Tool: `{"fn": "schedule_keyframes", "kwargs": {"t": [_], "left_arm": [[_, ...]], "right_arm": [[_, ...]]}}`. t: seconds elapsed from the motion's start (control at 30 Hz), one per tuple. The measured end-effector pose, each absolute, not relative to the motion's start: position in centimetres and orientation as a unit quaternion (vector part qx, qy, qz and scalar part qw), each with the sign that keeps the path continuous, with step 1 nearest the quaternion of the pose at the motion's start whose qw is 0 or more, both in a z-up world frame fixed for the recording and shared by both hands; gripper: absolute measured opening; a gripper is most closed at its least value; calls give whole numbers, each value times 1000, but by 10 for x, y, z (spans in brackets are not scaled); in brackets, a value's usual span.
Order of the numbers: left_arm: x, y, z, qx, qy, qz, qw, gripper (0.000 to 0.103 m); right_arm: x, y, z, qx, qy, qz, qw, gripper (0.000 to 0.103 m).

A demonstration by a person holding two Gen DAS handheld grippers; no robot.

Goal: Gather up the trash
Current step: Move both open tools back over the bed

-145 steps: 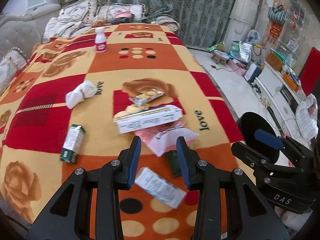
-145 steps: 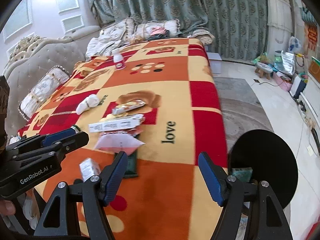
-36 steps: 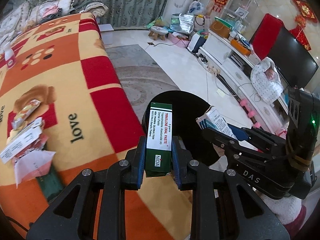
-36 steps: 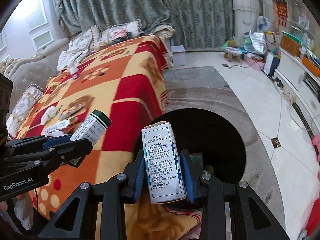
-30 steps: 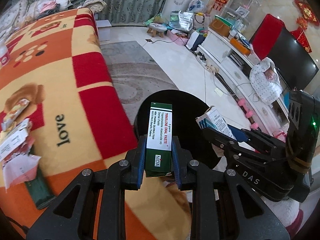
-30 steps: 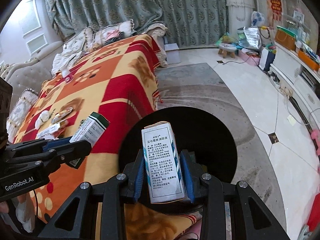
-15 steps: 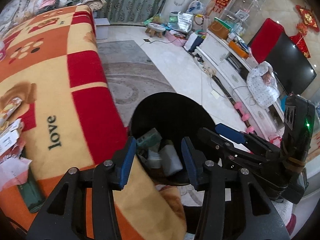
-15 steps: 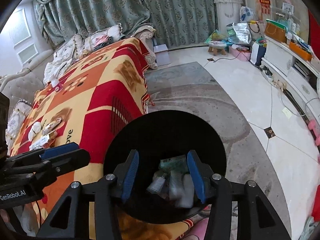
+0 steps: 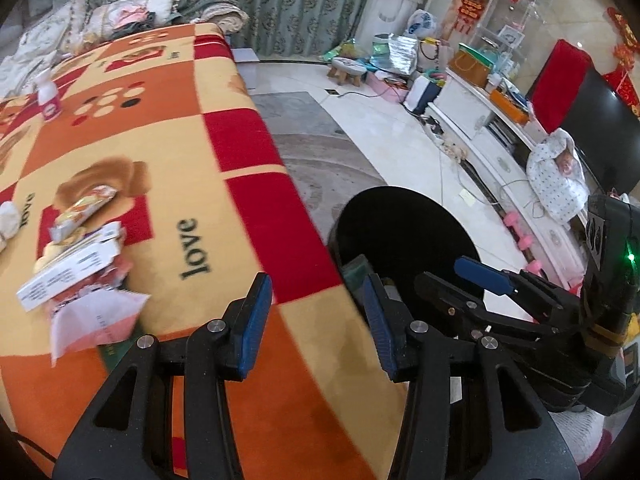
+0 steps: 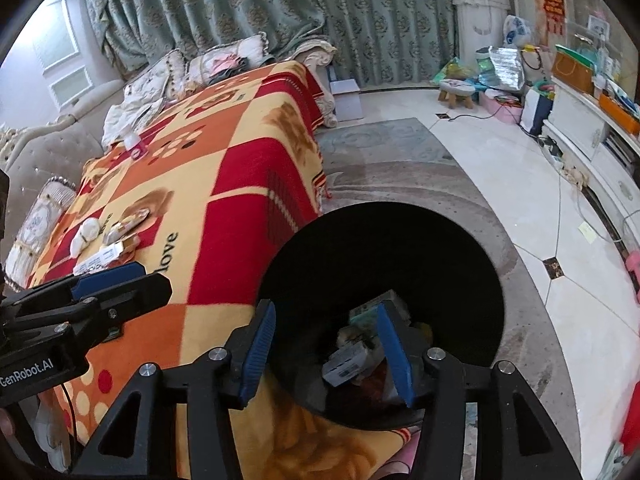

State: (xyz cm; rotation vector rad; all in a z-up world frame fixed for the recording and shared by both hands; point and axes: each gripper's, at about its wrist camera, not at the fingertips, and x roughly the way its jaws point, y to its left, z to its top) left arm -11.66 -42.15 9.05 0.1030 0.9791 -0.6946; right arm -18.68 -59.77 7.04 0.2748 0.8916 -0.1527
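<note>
A black round bin [image 10: 400,240] stands on the floor beside the bed; boxes [image 10: 348,360] lie at its bottom. It also shows in the left wrist view [image 9: 404,232]. My right gripper [image 10: 326,350] is open and empty over the bin's near rim. My left gripper [image 9: 316,320] is open and empty over the bed's edge, left of the bin. On the blanket lie a white box [image 9: 68,276], a pink-white bag [image 9: 92,320], a snack wrapper [image 9: 84,210] and a dark green packet [image 9: 116,350].
The bed has a red, orange and yellow blanket [image 9: 160,140]. A white bottle [image 9: 48,96] stands far back, a crumpled tissue [image 10: 84,234] at left. Pillows sit at the headboard. A TV cabinet [image 9: 500,148], stool [image 10: 456,92] and bags line the right wall.
Both grippers held boxes over the bin a second ago, then opened and dropped them in. The left gripper has since swung left, back over the bed.
</note>
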Motion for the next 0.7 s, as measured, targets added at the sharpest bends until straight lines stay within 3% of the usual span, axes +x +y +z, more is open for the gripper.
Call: {"fn": "schedule_keyframes", "kwargs": {"t": [0.7], "left_arm": [[-63,-264,86,19,462,-192,866,45]], "right_arm": [[-141,-481,68,90,452,30,887,62]]}}
